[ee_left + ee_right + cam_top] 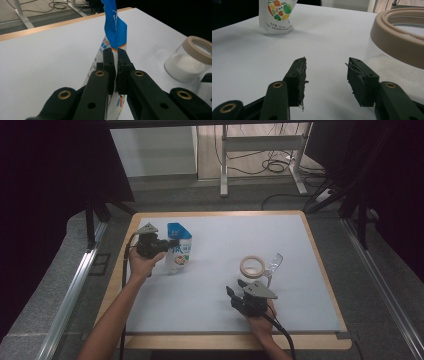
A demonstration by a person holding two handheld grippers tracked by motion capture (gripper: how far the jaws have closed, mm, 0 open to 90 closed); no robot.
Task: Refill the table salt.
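Note:
A white stand-up pouch (180, 254) with a blue top and fruit pictures stands at the table's left. My left gripper (171, 244) comes at it from the left. In the left gripper view the left gripper (115, 65) is shut on the pouch (113, 27) just under the blue top strip. A clear jar (252, 266) with a beige rim and white powder inside stands right of centre. Just in front of it is my right gripper (235, 287). In the right gripper view the right gripper (325, 72) is open and holds nothing, the jar (397, 37) close at its right and the pouch (277, 15) farther off.
A clear plastic piece (274, 261) lies just right of the jar. The white table top (225, 232) has a wooden edge all round. Beyond it are a desk frame (260, 150) and cables on the floor. Dark curtains hang on both sides.

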